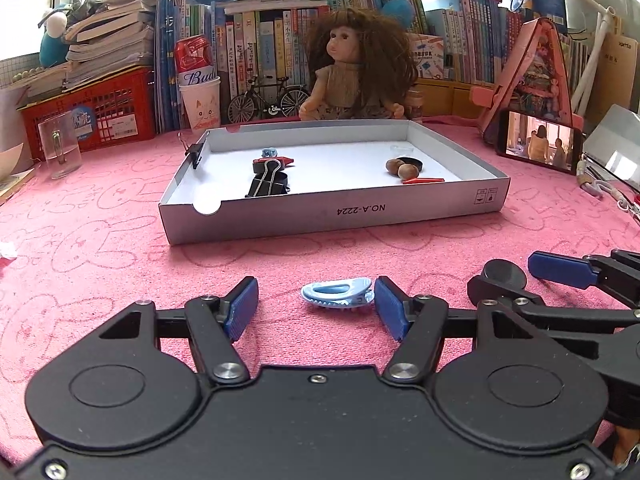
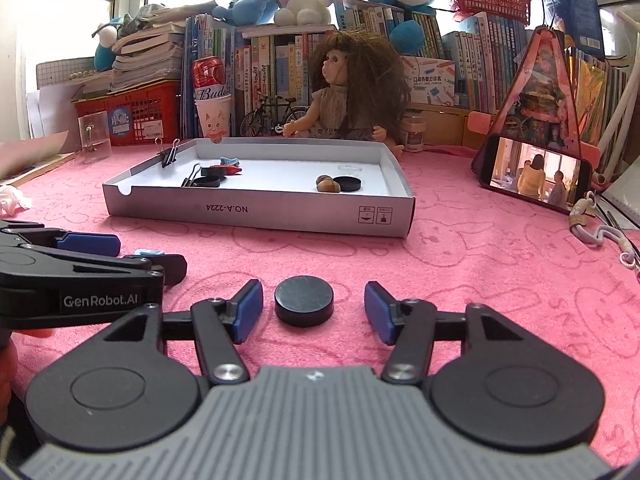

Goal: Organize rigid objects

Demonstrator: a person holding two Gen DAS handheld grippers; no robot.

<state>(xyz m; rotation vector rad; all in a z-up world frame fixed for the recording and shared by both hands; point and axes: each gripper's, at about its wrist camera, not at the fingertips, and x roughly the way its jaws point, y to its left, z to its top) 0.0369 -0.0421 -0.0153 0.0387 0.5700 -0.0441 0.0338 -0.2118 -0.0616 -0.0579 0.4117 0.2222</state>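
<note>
Left gripper (image 1: 316,308), bottom centre of the left wrist view: jaws parted about halfway, nothing gripped. A light blue hair clip (image 1: 338,294) lies on the pink towel (image 1: 100,248) between the pads; its right end looks to touch the right pad, and there is a clear gap to the left pad.

Right gripper (image 2: 314,312), bottom centre of the right wrist view: jaws apart, holding nothing. A black round disc (image 2: 304,306) sits flat on the towel between the pads, with gaps on both sides, nearer the left pad.

The two grippers sit side by side, close together.

Mid frame: shallow white cardboard box lid (image 1: 332,216), open side up, printed "NO.A-2224" upside down on its near wall. Inside, left part: black binder clips (image 1: 266,180), and small red and blue pieces behind them. Right part: two brown nuts (image 1: 402,168), a second black disc (image 2: 347,183), a red piece. One more binder clip (image 1: 196,152) is clamped on the lid's left wall.

Behind: doll (image 1: 352,68), miniature bicycle (image 1: 268,100), phone (image 1: 538,144) at right showing video, and a row of books (image 1: 256,40).
</note>
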